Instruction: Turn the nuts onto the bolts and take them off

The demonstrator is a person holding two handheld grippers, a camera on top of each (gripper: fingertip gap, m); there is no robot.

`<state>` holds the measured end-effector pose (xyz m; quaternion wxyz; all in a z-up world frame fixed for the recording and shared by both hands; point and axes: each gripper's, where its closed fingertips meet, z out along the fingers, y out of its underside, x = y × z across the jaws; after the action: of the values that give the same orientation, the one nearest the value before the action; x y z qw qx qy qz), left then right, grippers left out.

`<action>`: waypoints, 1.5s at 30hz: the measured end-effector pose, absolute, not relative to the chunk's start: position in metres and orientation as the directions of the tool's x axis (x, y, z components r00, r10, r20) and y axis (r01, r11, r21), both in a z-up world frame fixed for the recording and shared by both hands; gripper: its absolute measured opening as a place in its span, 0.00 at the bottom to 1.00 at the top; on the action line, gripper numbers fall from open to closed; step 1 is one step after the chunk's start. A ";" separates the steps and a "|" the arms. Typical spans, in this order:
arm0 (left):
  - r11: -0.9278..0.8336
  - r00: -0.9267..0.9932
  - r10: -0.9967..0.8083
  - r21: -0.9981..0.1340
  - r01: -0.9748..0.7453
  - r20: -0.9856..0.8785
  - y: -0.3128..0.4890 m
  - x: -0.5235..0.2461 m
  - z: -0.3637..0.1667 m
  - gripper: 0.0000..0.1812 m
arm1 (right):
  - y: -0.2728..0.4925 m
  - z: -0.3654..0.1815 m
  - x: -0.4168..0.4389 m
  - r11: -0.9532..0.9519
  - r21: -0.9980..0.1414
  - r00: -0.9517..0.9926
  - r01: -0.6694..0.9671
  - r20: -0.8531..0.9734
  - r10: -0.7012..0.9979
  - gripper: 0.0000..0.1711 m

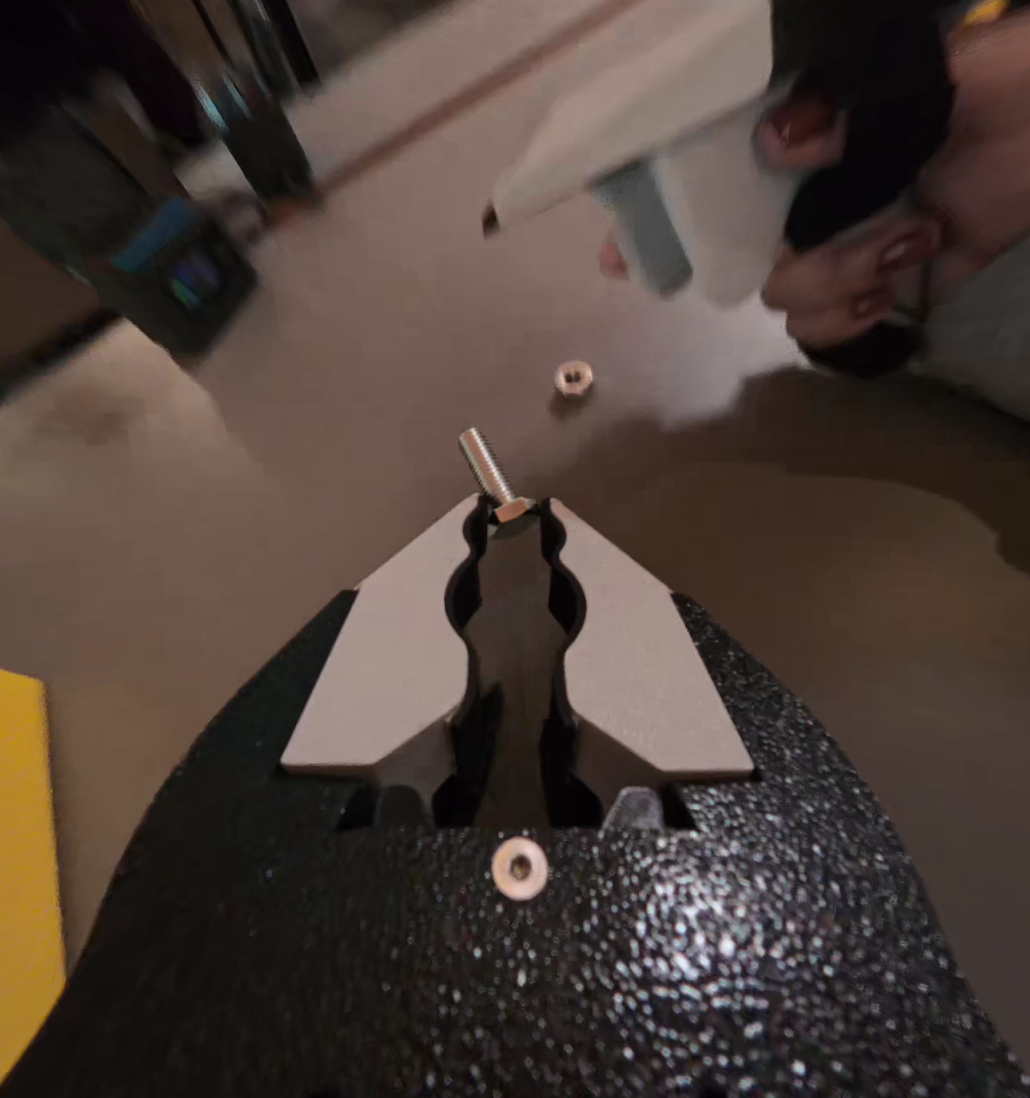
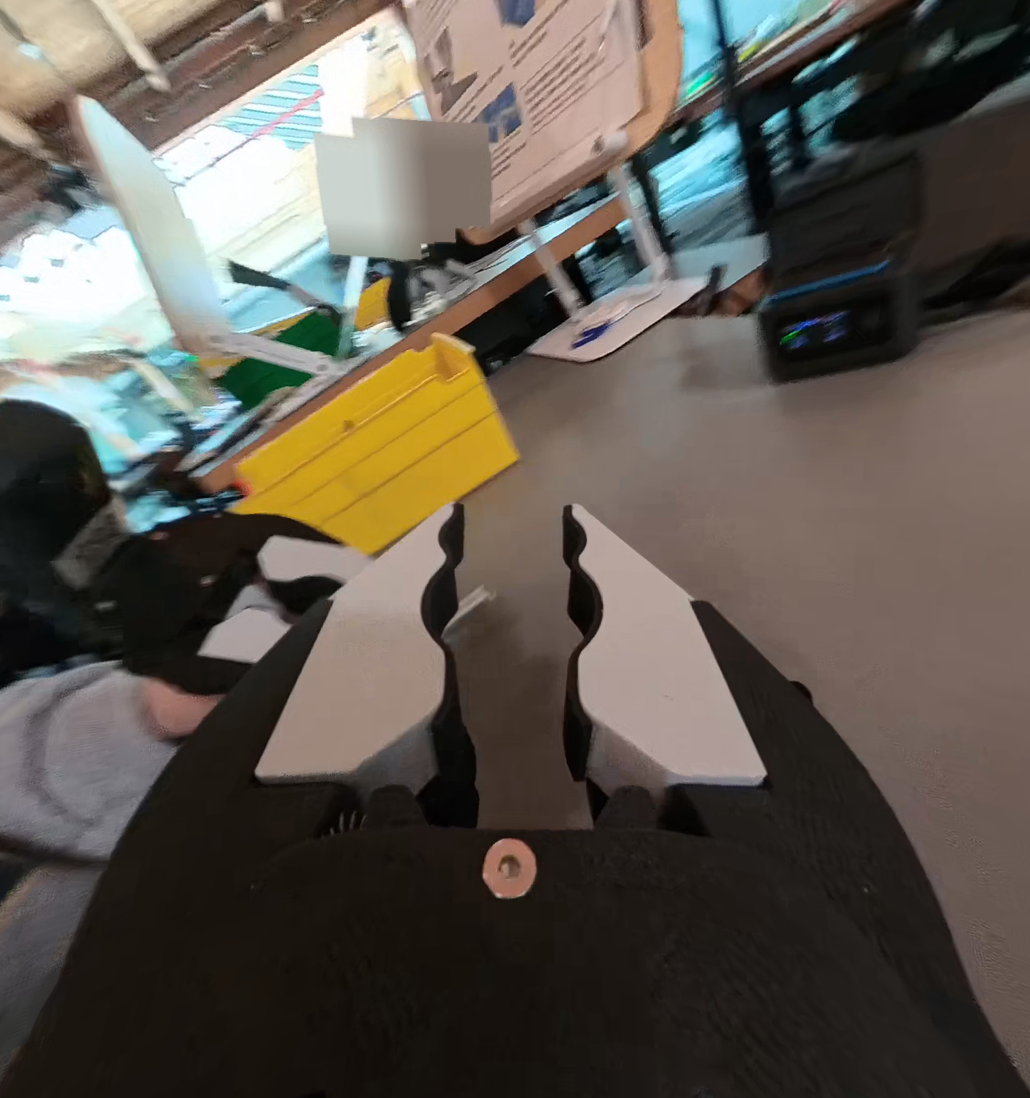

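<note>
My left claw (image 1: 513, 512) pinches a bolt (image 1: 490, 475) by its hex head, right at the fingertips. The threaded shank points away from me and leans a little to the left, its free end bare, with no nut on it. A single nut (image 1: 573, 378) lies flat on the grey worktop (image 1: 322, 475), ahead of the bolt tip and slightly to its right, well apart from it. My right claw (image 2: 512, 517) holds nothing; its jaws stand partly apart with a clear gap between them. In the left wrist view it shows as a blurred white shape (image 1: 649, 196) above and beyond the nut, so I judge it the nearer claw for picking the nut up. The next move seems to turn on bringing the nut's hole in line with the shank's long axis, which tilts left of straight ahead. A yellow bin (image 2: 381, 451) sits on the worktop ahead and to the left in the right wrist view; I cannot see what is inside it. A dark box with a small lit screen (image 2: 821, 333) stands farther off at the right.
</note>
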<state>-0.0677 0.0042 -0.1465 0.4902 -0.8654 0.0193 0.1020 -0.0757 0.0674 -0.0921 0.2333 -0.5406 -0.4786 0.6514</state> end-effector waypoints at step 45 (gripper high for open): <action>-0.233 0.807 -0.515 -0.953 0.192 0.289 -0.007 0.013 -0.086 0.08 | -0.019 -0.060 -0.006 -0.300 -0.923 -0.869 0.239 -0.341 0.357 0.05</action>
<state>0.0125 -0.0075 -0.0857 0.6093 -0.7296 0.1105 -0.2900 -0.0056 -0.0191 -0.0605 0.0386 -0.2527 -0.5903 0.7657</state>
